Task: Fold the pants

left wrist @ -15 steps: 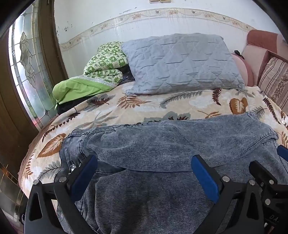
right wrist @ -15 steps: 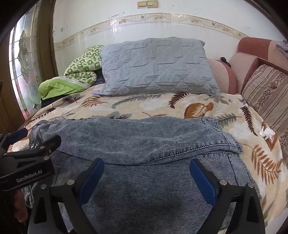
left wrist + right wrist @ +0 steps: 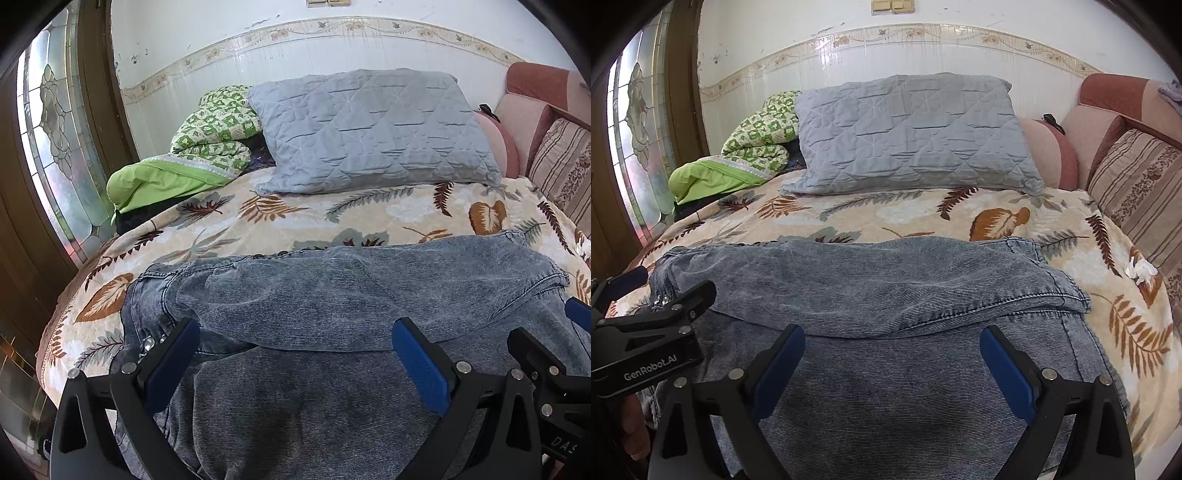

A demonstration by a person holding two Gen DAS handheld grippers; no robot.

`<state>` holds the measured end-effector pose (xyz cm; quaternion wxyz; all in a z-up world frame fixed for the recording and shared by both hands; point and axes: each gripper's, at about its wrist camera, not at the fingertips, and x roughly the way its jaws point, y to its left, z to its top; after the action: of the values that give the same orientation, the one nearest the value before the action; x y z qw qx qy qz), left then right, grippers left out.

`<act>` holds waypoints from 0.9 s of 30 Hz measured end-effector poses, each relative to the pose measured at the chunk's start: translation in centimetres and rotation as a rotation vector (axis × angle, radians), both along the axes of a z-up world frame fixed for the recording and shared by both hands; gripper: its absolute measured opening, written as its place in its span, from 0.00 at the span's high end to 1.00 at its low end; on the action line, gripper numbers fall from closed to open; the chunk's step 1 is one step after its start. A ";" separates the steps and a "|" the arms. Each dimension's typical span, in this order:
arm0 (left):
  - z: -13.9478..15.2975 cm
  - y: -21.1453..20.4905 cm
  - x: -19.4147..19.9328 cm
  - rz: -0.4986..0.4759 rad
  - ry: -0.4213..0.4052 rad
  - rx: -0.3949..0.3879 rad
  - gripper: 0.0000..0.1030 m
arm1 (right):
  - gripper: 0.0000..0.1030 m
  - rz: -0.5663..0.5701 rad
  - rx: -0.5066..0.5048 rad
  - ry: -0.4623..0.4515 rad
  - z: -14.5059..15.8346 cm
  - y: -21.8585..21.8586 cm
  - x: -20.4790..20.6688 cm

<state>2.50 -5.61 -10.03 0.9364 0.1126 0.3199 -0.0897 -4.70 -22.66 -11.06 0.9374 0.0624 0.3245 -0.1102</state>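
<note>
Jeans [image 3: 332, 332] are lying folded across the near part of the leaf-print bedspread [image 3: 295, 221], one layer doubled over the other, with a grey quilted pillow [image 3: 908, 136] behind. You are holding the left gripper [image 3: 295, 354] and right gripper [image 3: 892, 362] above the denim, both with blue pads spread wide, gripping nothing.

Between the pants [image 3: 886, 295] and the grey pillow [image 3: 908, 136] runs a bare strip of leaf-print bedspread [image 3: 923, 216] — open room to pass. To the right the spread is free up to a white crumpled scrap [image 3: 1141, 269] and the striped cushion [image 3: 1137, 184]. On the left a green quilt [image 3: 199, 155] and the glazed door [image 3: 55, 147] close the way — pillow and wall block the back.
</note>
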 end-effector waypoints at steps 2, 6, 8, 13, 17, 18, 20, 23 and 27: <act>0.0 0.1 -0.1 0.001 0.000 -0.001 0.00 | 0.06 0.000 0.002 -0.002 -0.3 0.1 0.2; 0.1 0.0 -0.2 -0.001 -0.004 0.000 0.00 | 0.06 0.003 0.005 -0.002 0.1 0.1 -0.1; 0.1 0.0 -0.3 0.000 -0.003 0.002 0.00 | 0.06 0.004 0.010 -0.001 0.1 0.1 -0.2; 0.1 0.0 -0.4 0.000 -0.004 0.001 0.00 | 0.06 0.002 -0.014 -0.005 0.1 0.1 -0.2; 0.2 0.0 -0.4 0.001 -0.007 0.001 0.00 | 0.06 0.001 -0.018 -0.003 0.1 0.1 -0.1; 0.2 0.0 -0.4 0.001 -0.006 0.000 0.00 | 0.06 0.001 -0.020 -0.003 0.1 0.1 -0.1; 0.2 0.0 -0.5 0.001 -0.007 0.000 0.00 | 0.06 0.002 0.001 0.001 0.1 0.1 -0.1; 0.2 0.0 -0.4 0.000 -0.006 -0.001 0.00 | 0.06 0.002 0.007 0.004 0.1 0.1 -0.1; 0.1 0.0 -0.4 -0.001 -0.005 0.000 0.00 | 0.06 0.003 0.011 0.009 0.1 0.1 -0.1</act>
<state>2.06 -5.59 -9.90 0.9372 0.1131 0.3174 -0.0899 -4.82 -22.57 -10.98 0.9358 0.0668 0.3292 -0.1073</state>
